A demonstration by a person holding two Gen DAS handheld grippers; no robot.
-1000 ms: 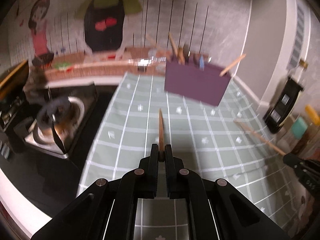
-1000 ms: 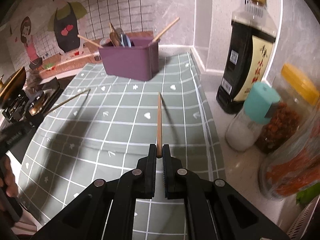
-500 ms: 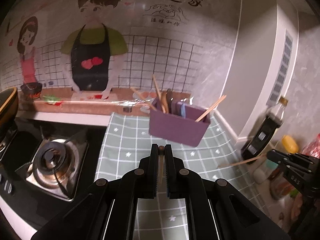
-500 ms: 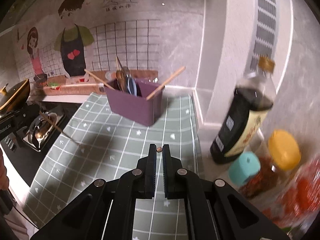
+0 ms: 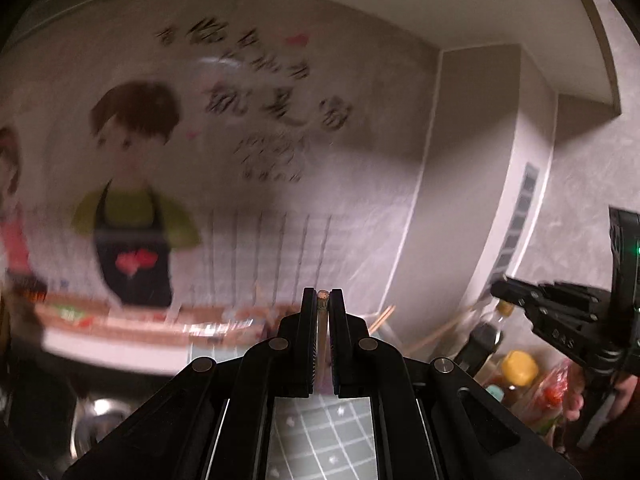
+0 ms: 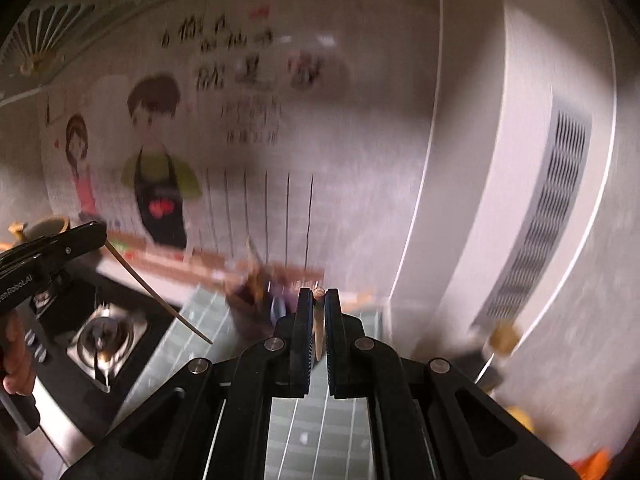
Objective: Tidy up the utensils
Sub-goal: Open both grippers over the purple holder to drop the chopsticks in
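My left gripper (image 5: 322, 300) is shut on a wooden chopstick (image 5: 321, 295); only its end shows between the jaws, pointing down behind them. My right gripper (image 6: 318, 300) is shut on a second wooden chopstick (image 6: 319, 320), also hanging down. In the right wrist view the left gripper (image 6: 52, 246) shows at far left with its chopstick (image 6: 160, 300) slanting down over the mat. The purple utensil box (image 6: 260, 308), blurred, stands at the back of the mat just left of my right gripper, with several utensils in it. Both views are tilted up at the wall.
A green checked mat (image 6: 320, 432) covers the counter. A gas stove (image 6: 104, 344) lies to the left. Bottles and jars (image 5: 516, 368) stand at the right by the wall corner. The right gripper (image 5: 560, 316) shows at the right of the left wrist view.
Both grippers have lifted and tilted upward with their chopsticks, so the views swung from the mat to the wall. The chopsticks now hang down instead of pointing forward.
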